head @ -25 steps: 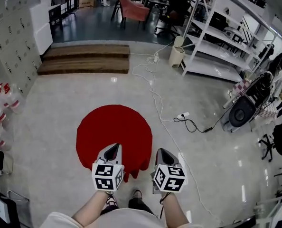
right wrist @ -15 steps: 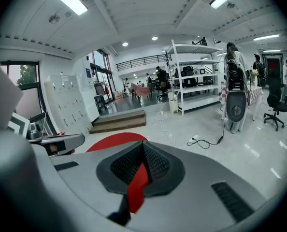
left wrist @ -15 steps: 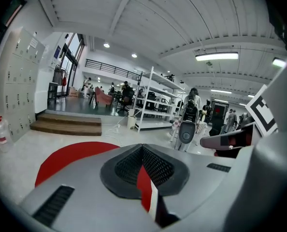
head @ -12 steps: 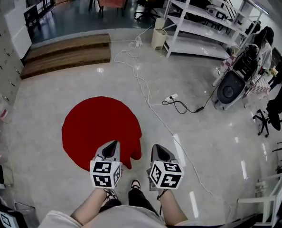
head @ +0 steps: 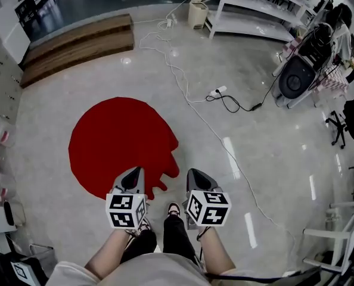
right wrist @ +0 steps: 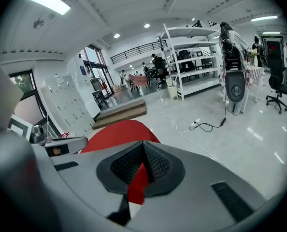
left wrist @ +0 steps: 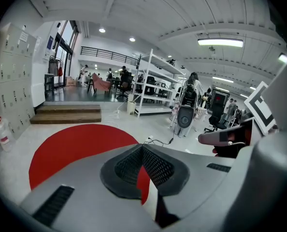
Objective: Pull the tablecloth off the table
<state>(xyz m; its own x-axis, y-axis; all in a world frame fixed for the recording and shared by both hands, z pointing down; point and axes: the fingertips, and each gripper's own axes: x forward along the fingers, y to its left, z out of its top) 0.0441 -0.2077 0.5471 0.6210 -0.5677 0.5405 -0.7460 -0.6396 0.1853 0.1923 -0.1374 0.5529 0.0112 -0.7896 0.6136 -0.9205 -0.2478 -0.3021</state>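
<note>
As my left tool (head: 133,173) and right tool (head: 194,174) clamp the red tablecloth (head: 114,139) hem — pull seemingly underway; next — I draw it clear.

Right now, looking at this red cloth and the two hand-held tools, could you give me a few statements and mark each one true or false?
1. The tablecloth is red. True.
2. The left gripper has its fingers wide apart and holds nothing. False: its fingers are shut on the tablecloth's edge.
3. The right gripper is shut on the tablecloth. True.
4. The wooden steps lie between the two grippers. False: they lie beyond the tablecloth, on its far side from the grippers.
5. A white cable runs across the floor. True.
</note>
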